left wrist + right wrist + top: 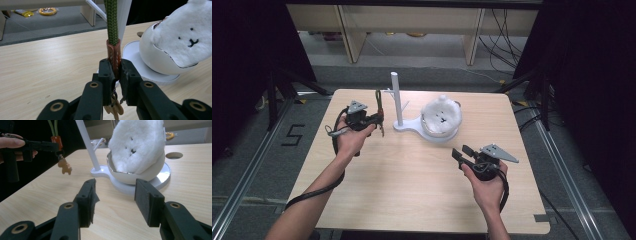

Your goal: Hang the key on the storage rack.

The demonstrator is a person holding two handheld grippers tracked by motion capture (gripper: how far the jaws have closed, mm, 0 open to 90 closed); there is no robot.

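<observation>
Green braided lanyard held up beside a white stand on a wooden table (pixel 412 190).

The left gripper (pixel 374 120) is clamped on the lanyard's (pixel 112 22) reddish-brown clasp (pixel 114 56), just left of the white stand (pixel 397 102), whose post and side pegs rise between it and the fluffy white bear-faced plush (pixel 442 116) seated on the stand's round base. The right gripper (pixel 115 200), jaws spread and holding nothing, hovers nearer the person than the stand. The right gripper view reveals a small tan figure charm (pixel 65 167) dangling under the clasp.
</observation>
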